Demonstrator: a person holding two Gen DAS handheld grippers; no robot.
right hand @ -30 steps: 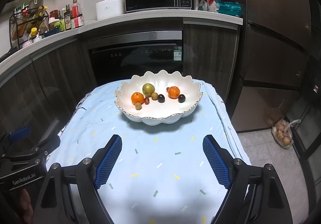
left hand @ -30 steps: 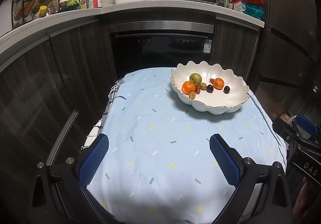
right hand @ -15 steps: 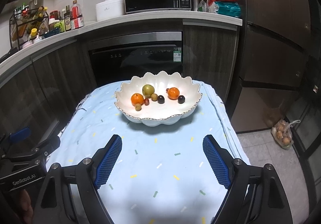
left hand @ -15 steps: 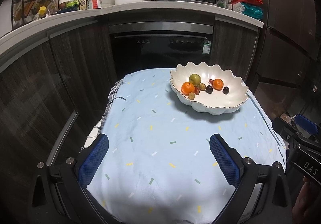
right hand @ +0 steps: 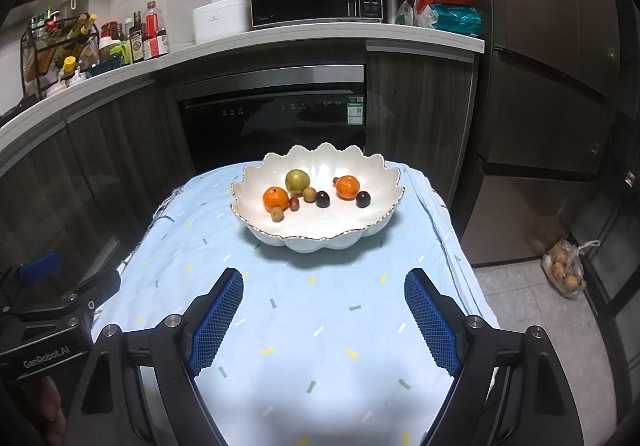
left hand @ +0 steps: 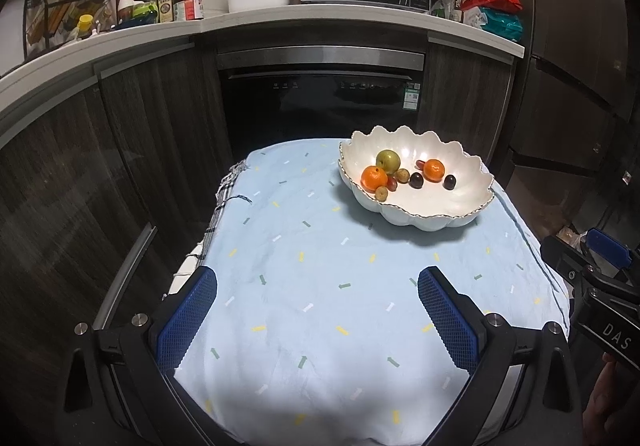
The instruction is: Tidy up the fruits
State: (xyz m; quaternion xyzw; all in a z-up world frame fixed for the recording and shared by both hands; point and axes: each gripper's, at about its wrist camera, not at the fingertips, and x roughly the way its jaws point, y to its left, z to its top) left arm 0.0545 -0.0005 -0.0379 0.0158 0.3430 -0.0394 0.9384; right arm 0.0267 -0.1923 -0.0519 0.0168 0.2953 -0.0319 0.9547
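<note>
Both grippers, left [left hand: 318,312] and right [right hand: 324,314], have fingers wide apart, empty, above the surface [right hand: 320,346]. Fruits all sit in the scalloped bowl [right hand: 256,224]. Approach from above, pinch one fruit gently, avoid the rim.

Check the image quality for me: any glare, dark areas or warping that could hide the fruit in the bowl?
Left wrist view: bowl well lit, mild sheen inside, fruit crisp; frame corners black, counter edge bowed by the fisheye. Right wrist view: the same, orange sharp; a bright washed patch on the tablecloth near the fingers.
</note>
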